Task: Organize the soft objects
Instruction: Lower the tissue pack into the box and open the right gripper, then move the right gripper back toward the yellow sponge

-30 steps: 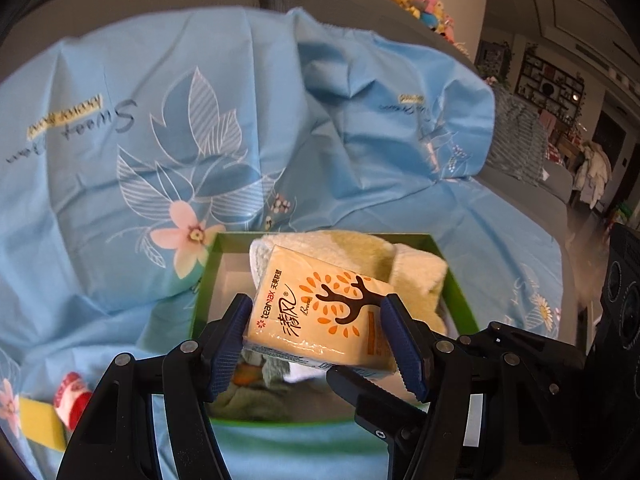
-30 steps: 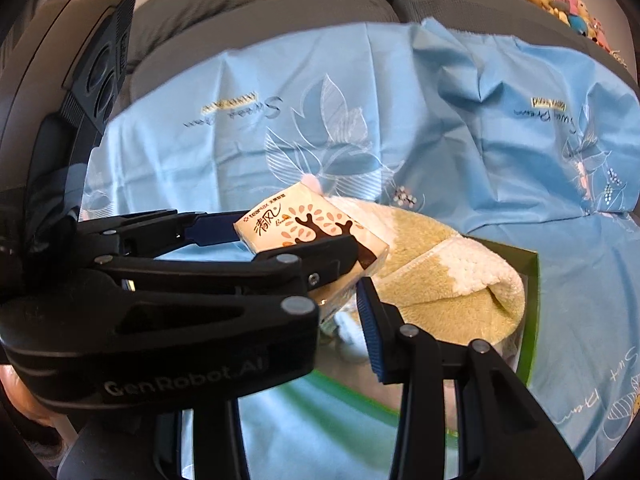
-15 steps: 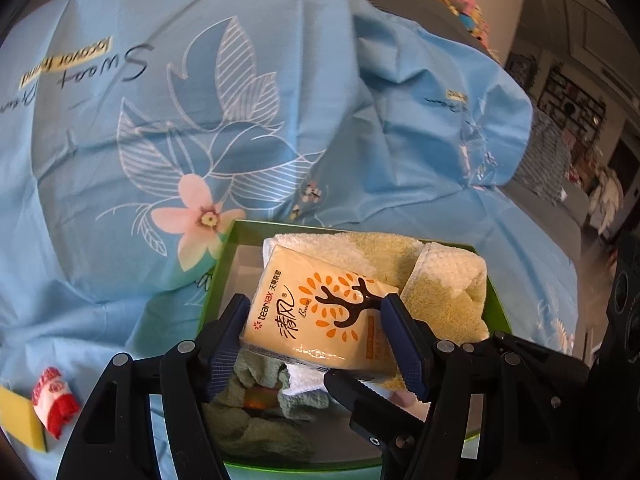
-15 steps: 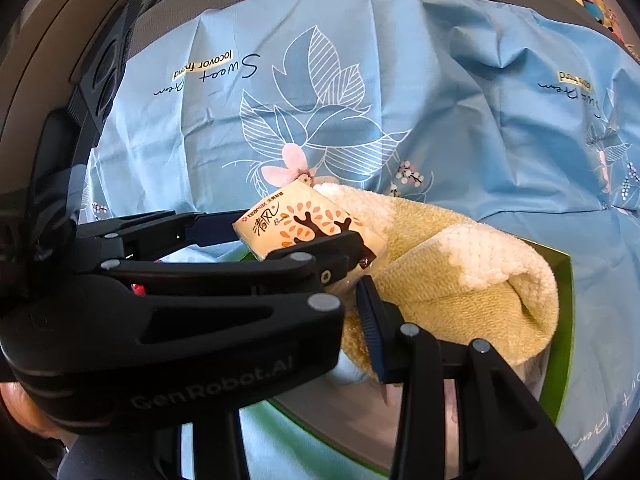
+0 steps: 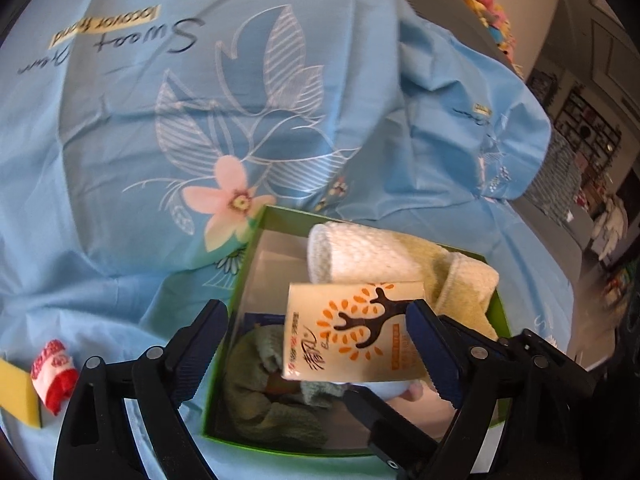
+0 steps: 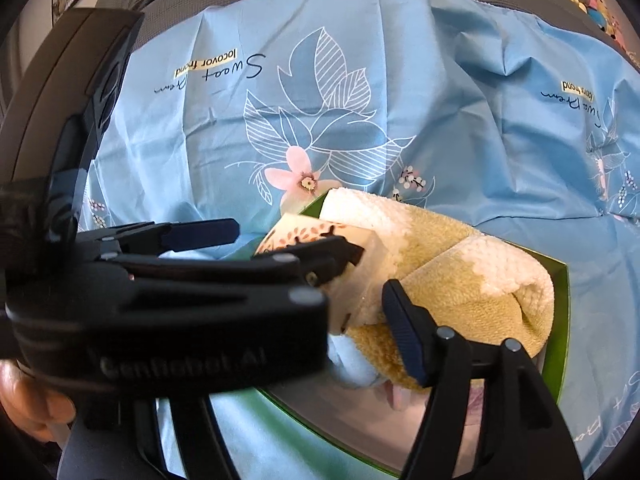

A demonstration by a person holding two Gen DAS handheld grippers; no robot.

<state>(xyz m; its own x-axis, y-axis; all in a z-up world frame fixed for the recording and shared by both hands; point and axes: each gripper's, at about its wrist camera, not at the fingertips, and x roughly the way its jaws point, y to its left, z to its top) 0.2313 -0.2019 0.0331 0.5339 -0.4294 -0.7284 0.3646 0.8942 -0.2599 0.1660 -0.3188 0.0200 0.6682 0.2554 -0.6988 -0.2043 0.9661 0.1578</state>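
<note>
A cream tissue pack [image 5: 352, 332] with an orange tree print lies tilted in the green box [image 5: 256, 240], on a rolled yellow-and-white towel [image 5: 360, 252] and a green cloth [image 5: 260, 384]. My left gripper [image 5: 316, 344] straddles the pack and its jaws are opening. Its left pad stands well clear and its right pad is at the pack's edge. In the right wrist view the pack [image 6: 292, 232] shows behind the left gripper's body. My right gripper [image 6: 356, 300] is opening over the towel [image 6: 460, 280]. Its right finger [image 6: 404, 332] is clear of the pack and its left finger is hidden.
The box sits on a wrinkled blue floral sheet [image 5: 160, 120] spread over a grey sofa. A small red-and-white soft item [image 5: 54, 376] and a yellow sponge [image 5: 16, 392] lie on the sheet at the left. Plush toys [image 5: 488, 4] line the sofa back. A hand [image 6: 36, 404] holds the left gripper.
Both grippers' jaws have widened. The left pad has come off the pack, which has tipped and settled lower in the box. Both views have drawn nearer to the box.
</note>
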